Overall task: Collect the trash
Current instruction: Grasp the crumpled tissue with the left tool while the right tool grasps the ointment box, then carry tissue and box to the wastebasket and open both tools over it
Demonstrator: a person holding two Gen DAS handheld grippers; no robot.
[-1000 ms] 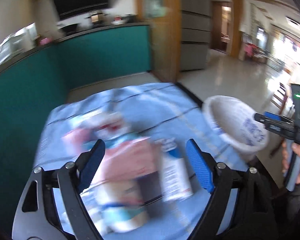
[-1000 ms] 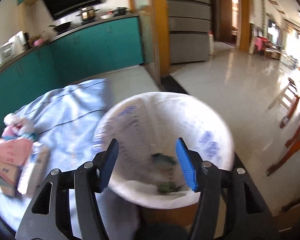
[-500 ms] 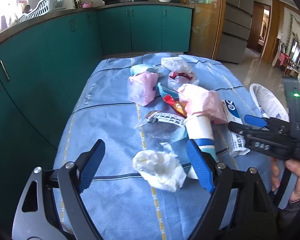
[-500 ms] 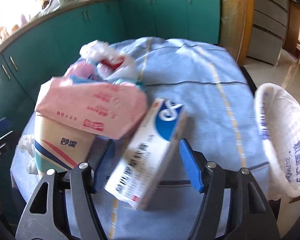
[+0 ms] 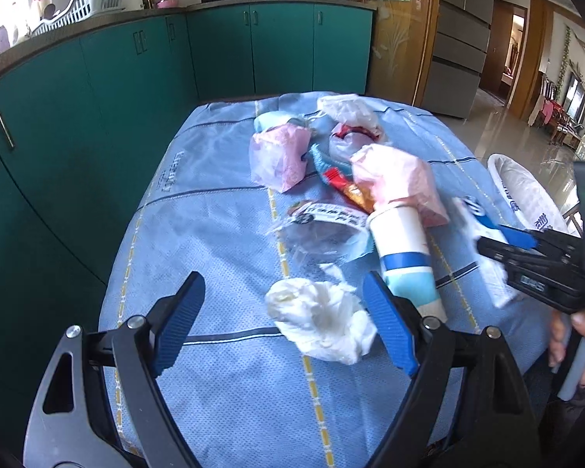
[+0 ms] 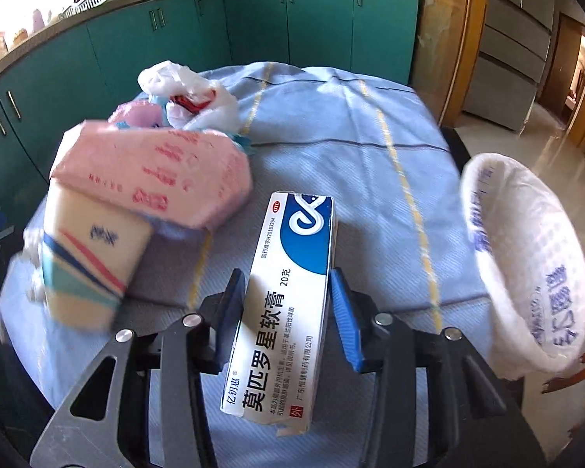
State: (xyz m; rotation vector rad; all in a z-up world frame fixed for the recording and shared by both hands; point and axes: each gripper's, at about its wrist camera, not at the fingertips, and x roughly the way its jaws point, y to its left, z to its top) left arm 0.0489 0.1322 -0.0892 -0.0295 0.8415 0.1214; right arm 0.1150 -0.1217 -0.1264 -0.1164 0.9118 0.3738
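My right gripper (image 6: 288, 284) is shut on a white and blue ointment box (image 6: 288, 280), its fingers pressing both long sides; the box also shows, blurred, in the left wrist view (image 5: 483, 249). My left gripper (image 5: 284, 292) is open and hovers just above a crumpled white tissue (image 5: 319, 319), which lies between its fingers. A paper cup (image 5: 403, 249) lies on its side under a pink tissue pack (image 5: 397, 179). A white-lined trash bin (image 6: 526, 269) stands past the table's right edge.
More trash lies on the blue tablecloth (image 5: 214, 210): a pink bag (image 5: 279, 156), a white plastic bag (image 5: 347, 113), an orange wrapper (image 5: 351, 191), a clear labelled wrapper (image 5: 323, 230). Green cabinets (image 5: 97, 78) run along the left and back.
My right gripper has closed onto the ointment box, which sat loosely between open fingers half a second ago. My left gripper has moved closer to the crumpled tissue.
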